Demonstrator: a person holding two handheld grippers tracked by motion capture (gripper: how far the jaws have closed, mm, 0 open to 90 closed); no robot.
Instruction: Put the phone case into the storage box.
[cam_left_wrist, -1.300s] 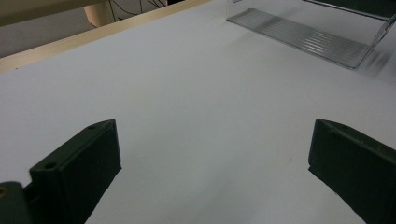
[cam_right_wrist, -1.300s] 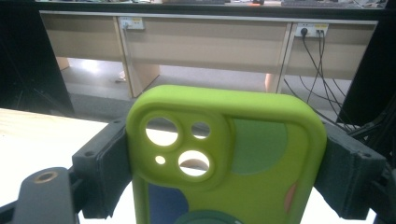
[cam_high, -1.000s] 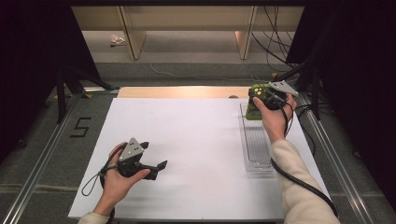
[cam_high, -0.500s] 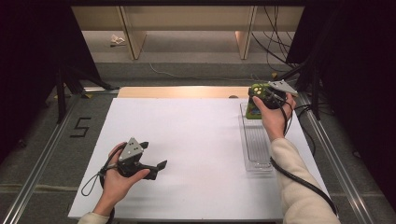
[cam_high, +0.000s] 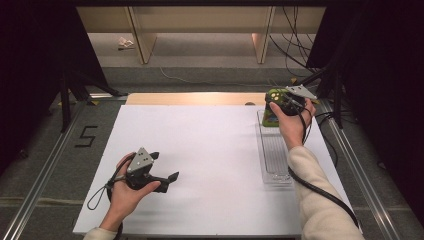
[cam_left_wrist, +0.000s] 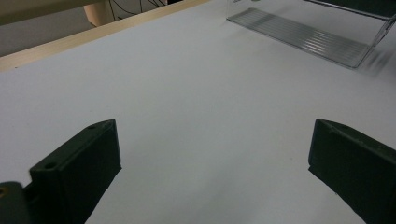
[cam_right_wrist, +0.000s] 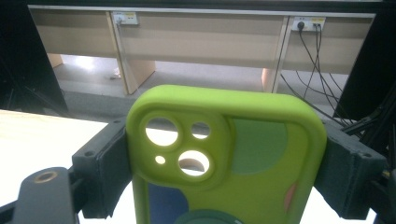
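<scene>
A lime-green phone case (cam_right_wrist: 224, 154) with camera cut-outs and coloured patches stands upright between the jaws of my right gripper (cam_right_wrist: 226, 158), and both pads press on its sides. In the high view the right gripper (cam_high: 280, 102) holds the phone case (cam_high: 271, 117) at the far end of a clear plastic tray (cam_high: 275, 155) on the right. My left gripper (cam_high: 162, 172) rests low over the white board near the front left, its jaws wide apart. In the left gripper view nothing lies between the left gripper's (cam_left_wrist: 212, 158) jaws, and the clear tray (cam_left_wrist: 303, 35) shows farther off.
A white board (cam_high: 200, 150) covers the table, with a wooden strip (cam_high: 195, 98) along its far edge. Metal rails (cam_high: 50, 160) run down both sides, and a "5" mark (cam_high: 86, 136) sits at the left. Cables (cam_high: 300, 45) and shelf legs stand beyond the table.
</scene>
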